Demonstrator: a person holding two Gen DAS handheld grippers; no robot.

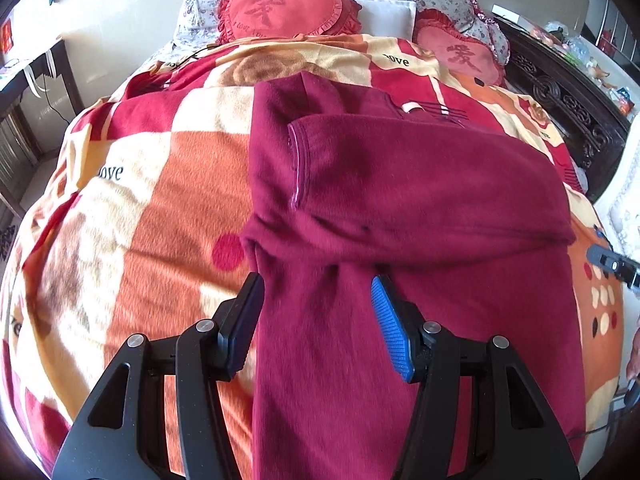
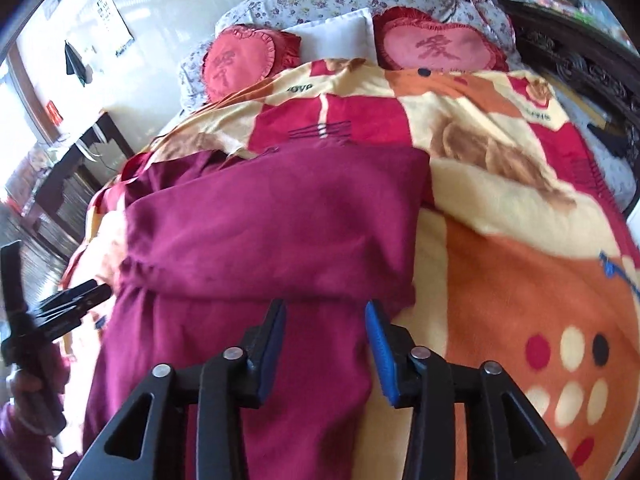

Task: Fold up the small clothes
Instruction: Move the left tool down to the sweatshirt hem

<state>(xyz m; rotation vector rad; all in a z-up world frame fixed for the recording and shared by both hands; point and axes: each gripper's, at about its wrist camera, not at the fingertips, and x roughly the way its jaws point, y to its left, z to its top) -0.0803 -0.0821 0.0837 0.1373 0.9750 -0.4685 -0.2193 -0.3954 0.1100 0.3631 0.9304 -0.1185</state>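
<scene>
A maroon sweater (image 1: 400,208) lies on a patterned blanket (image 1: 140,208), with one sleeve folded across its body. My left gripper (image 1: 318,284) is open just above the sweater's lower left part, jaws wide apart with cloth between them. In the right wrist view the sweater (image 2: 260,232) fills the middle. My right gripper (image 2: 325,308) is open over the sweater's lower right part, just below the folded sleeve. The left gripper (image 2: 80,296) also shows at the left edge of that view. The right gripper's tip (image 1: 612,266) shows at the right edge of the left wrist view.
Two red heart-shaped cushions (image 1: 280,8) (image 2: 436,46) and a white pillow (image 2: 336,36) lie at the head of the bed. A dark carved headboard (image 1: 560,96) runs along the right. A dark desk (image 2: 80,160) stands to the left of the bed.
</scene>
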